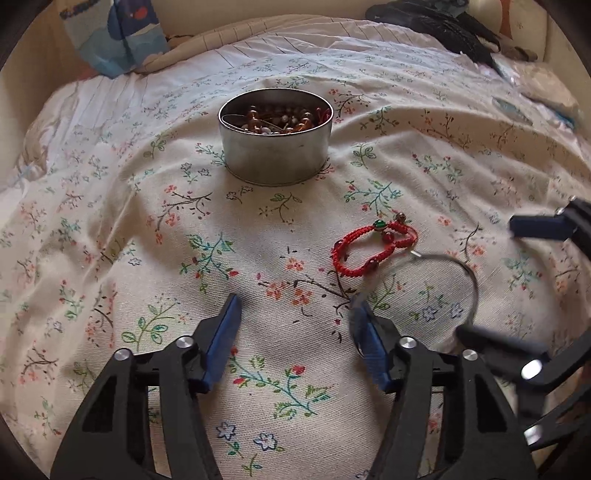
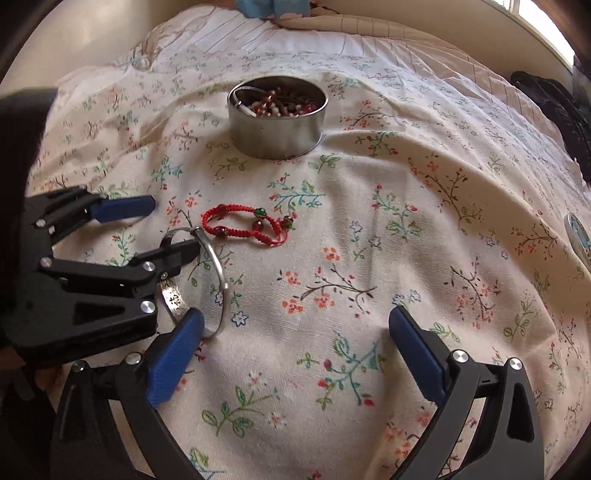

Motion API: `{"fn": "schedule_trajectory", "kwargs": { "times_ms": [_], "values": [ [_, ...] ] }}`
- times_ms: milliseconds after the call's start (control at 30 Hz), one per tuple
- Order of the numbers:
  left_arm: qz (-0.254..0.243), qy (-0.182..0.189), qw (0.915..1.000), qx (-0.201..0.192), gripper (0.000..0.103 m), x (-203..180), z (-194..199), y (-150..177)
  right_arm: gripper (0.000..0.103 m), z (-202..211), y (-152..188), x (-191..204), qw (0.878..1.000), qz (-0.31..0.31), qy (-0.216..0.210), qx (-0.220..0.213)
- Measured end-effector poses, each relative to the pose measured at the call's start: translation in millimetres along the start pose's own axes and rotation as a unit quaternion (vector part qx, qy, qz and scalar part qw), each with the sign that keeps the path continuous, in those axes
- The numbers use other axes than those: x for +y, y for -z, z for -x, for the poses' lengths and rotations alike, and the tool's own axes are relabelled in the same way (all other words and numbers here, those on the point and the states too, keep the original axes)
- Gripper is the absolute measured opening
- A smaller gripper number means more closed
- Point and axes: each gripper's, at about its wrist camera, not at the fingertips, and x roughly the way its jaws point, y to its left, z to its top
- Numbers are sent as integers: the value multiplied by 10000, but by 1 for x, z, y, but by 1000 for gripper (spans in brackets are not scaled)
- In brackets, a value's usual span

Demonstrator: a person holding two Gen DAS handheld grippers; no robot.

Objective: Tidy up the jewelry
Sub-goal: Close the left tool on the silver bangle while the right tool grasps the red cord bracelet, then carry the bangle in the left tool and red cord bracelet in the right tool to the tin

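Note:
A round metal tin (image 1: 275,155) full of beads and jewelry stands on the floral bedspread; it also shows in the right wrist view (image 2: 277,129). A red braided bracelet (image 1: 373,249) with green and dark beads lies on the cloth, also seen from the right (image 2: 243,227). A silver bangle (image 1: 463,273) lies beside it, touching my left gripper's right finger (image 1: 369,343); from the right the bangle (image 2: 218,266) is looped around that finger. My left gripper (image 1: 295,317) (image 2: 170,225) is open. My right gripper (image 2: 295,332) is open and empty, its left finger (image 2: 177,350) by the bangle.
The floral bedspread (image 1: 258,280) covers a bed. A blue patterned pillow (image 1: 118,37) lies at the back left, dark clothing (image 1: 443,26) at the back right. The right gripper's fingers (image 1: 539,225) enter the left wrist view at the right edge.

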Motion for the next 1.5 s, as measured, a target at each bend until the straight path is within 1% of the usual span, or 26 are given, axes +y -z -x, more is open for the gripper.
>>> {"fn": "schedule_trajectory", "kwargs": {
  "times_ms": [67, 133, 167, 200, 300, 400, 467, 533, 600, 667, 767, 800, 867, 967, 1067, 1100, 1167, 1200, 1233, 1267, 1300, 1333, 1367, 1400, 1467, 1500],
  "values": [
    [-95, -370, 9993, -40, 34, -1, 4, 2, 96, 5, -2, -13, 9992, -342, -26, -183],
    [109, -569, 9983, -28, 27, 9, 7, 2, 96, 3, -7, -20, 9977, -614, 17, -296],
    [283, -564, 9980, -4, 23, 17, 7, 2, 96, 1, -12, -20, 9972, -670, 14, -338],
    [468, -519, 9976, 12, 22, 26, 7, 2, 96, -3, -16, -17, 9972, -661, -4, -362],
    [882, -275, 9957, 38, 16, 45, 8, 4, 96, -17, -32, -3, 9987, -388, 107, -329],
    [940, -167, 9954, 26, 10, 48, 8, 5, 96, -29, -46, 10, 9993, -99, 130, -326],
    [911, -96, 9958, 14, 6, 47, 8, 6, 96, -38, -56, 18, 9996, 29, 35, -275],
    [907, -73, 9958, 48, 6, 47, 6, 7, 96, -50, -62, 27, 9995, 219, 141, -161],
    [929, -69, 9956, 98, 6, 48, 3, 7, 96, -67, -63, 33, 9990, 380, 212, 109],
    [934, -61, 9955, 130, 6, 48, 2, 7, 96, -72, -61, 28, 9983, 339, 439, 174],
    [929, -61, 9956, 141, 6, 48, 1, 7, 96, -59, -54, -2, 9932, -115, 1157, 85],
    [925, -64, 9956, 139, 6, 48, 1, 7, 96, -54, -50, -16, 9927, -362, 1145, 75],
    [878, -66, 9960, 112, 6, 46, 1, 6, 95, -45, -42, -32, 9937, -693, 881, -56],
    [803, -44, 9967, 62, 6, 43, 2, 5, 95, -33, -38, -31, 9959, -713, 441, -341],
    [781, 3, 9969, 44, 4, 41, 0, 4, 93, -33, -42, -19, 9974, -509, 303, -422],
    [768, 2, 9970, 47, 4, 41, 0, 3, 90, -37, -44, -14, 9979, -444, 278, -385],
    [744, -1, 9972, 29, 4, 39, 0, 2, 77, -44, -46, -8, 9987, -340, 241, -282],
    [715, 7, 9974, 15, 3, 38, 0, 2, 74, -46, -45, -7, 9989, -334, 177, -264],
    [673, 14, 9977, 3, 3, 36, -1, 1, 68, -47, -46, -8, 9990, -338, 126, -249],
    [624, 15, 9980, 0, 3, 34, -2, 0, 57, -49, -47, -8, 9991, -337, 148, -203],
    [569, 18, 9984, -7, 3, 32, -3, -2, 50, -52, -46, -8, 9992, -329, 177, -126],
    [508, 35, 9987, -21, 3, 29, -3, -3, 45, -52, -45, -7, 9993, -317, 155, -101],
    [447, 66, 9990, -43, 3, 26, -2, -4, 37, -52, -45, -6, 9994, -315, 142, -76],
    [400, 106, 9991, -67, 3, 23, -1, -4, 32, -51, -44, -6, 9994, -333, 117, -67],
    [382, 256, 9989, -111, 3, 21, 1, -5, 16, -47, -41, -10, 9987, -500, -66, -94],
    [399, 319, 9986, -127, 3, 20, 2, -5, 15, -44, -41, -14, 9977, -634, -202, -124]
  ]
}}
